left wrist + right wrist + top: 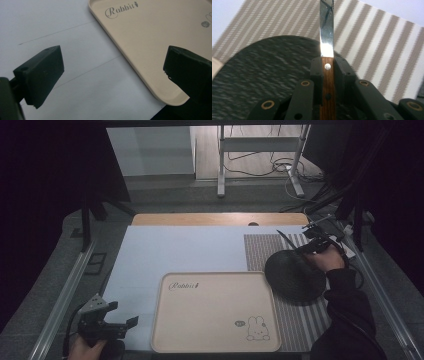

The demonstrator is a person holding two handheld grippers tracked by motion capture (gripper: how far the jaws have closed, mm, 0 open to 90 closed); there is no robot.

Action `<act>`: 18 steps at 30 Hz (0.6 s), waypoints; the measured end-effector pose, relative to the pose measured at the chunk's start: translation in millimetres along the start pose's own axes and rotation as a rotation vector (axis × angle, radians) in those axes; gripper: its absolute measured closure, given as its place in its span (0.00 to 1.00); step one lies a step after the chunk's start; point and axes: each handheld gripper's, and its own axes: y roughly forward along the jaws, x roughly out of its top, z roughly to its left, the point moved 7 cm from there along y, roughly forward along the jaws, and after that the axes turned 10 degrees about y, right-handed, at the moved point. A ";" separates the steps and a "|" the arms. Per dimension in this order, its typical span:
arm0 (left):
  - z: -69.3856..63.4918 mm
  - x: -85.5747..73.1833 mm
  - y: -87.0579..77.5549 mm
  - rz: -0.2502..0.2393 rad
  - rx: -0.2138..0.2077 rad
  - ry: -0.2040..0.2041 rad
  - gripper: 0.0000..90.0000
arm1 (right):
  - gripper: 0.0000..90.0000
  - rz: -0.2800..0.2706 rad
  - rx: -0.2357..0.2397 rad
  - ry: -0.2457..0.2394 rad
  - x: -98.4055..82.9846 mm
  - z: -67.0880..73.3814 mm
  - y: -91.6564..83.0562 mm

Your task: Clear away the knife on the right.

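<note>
Knife [327,45] in right tongs [327,65], blade fwd, over round mat [294,275]

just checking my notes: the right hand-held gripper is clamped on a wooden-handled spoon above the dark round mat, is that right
Not quite: it is a knife, not a spoon. The right gripper view shows a flat steel blade rising from the wooden handle clamped in the right hand-held gripper, above the dark round mat.

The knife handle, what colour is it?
Reddish-brown wood with a silver rivet; the knife handle shows best in the right gripper view.
</note>
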 end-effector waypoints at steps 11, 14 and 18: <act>-0.3 0.2 0.1 -0.003 0.002 0.003 0.04 | 0.86 0.003 0.058 -0.032 -18.0 39.6 -3.3; -0.4 0.2 0.2 -0.002 0.002 0.004 0.04 | 0.86 0.008 0.078 -0.041 -26.8 53.6 -3.4; -0.5 0.3 0.2 -0.002 0.003 0.004 0.04 | 0.86 0.013 0.099 -0.065 -36.9 71.0 -4.5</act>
